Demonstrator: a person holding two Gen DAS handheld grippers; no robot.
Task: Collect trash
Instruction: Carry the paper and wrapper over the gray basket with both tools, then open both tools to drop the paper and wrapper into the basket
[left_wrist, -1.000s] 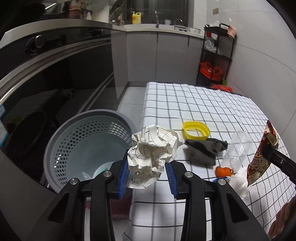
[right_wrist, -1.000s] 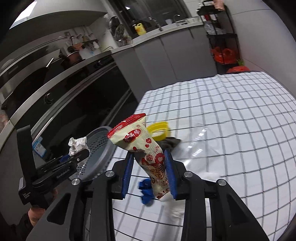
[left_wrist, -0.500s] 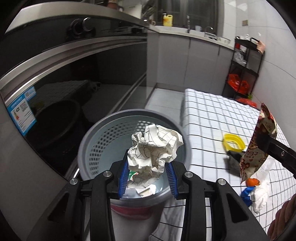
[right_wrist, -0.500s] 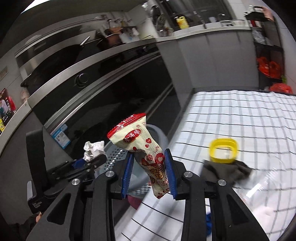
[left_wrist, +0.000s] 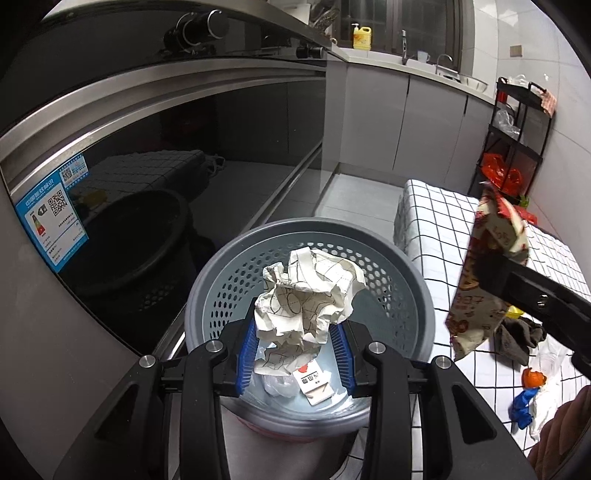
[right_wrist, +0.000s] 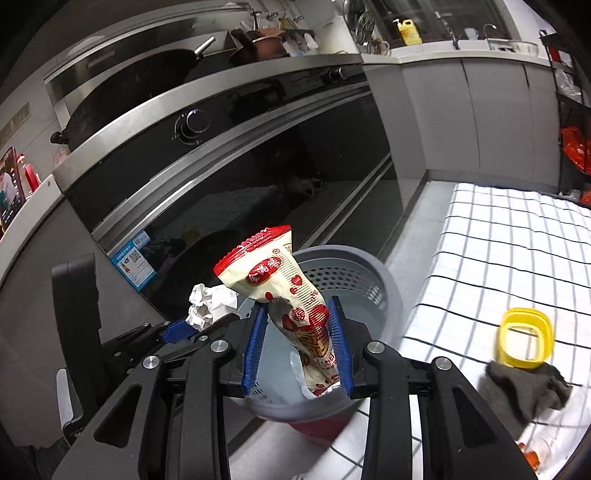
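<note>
My left gripper (left_wrist: 295, 354) is shut on a crumpled ball of white paper with black lines (left_wrist: 310, 295) and holds it over the mouth of a grey perforated waste basket (left_wrist: 413, 288). Some trash lies in the basket's bottom. My right gripper (right_wrist: 297, 350) is shut on a red-and-cream snack wrapper (right_wrist: 291, 295) and holds it above the same basket (right_wrist: 373, 273). The wrapper also shows at the right of the left wrist view (left_wrist: 487, 273). The paper ball shows in the right wrist view (right_wrist: 210, 301).
A table with a white black-grid cloth (left_wrist: 436, 221) stands right of the basket. On it lie a yellow ring (right_wrist: 524, 339), a dark rag (right_wrist: 521, 391), a clear plastic bottle with an orange cap (left_wrist: 533, 378) and blue scraps (left_wrist: 522, 402). A dark oven front (right_wrist: 258, 177) is to the left.
Both grippers have swung left from over the table to over the basket, each still holding its piece of trash. The basket's inside has come into full view.
</note>
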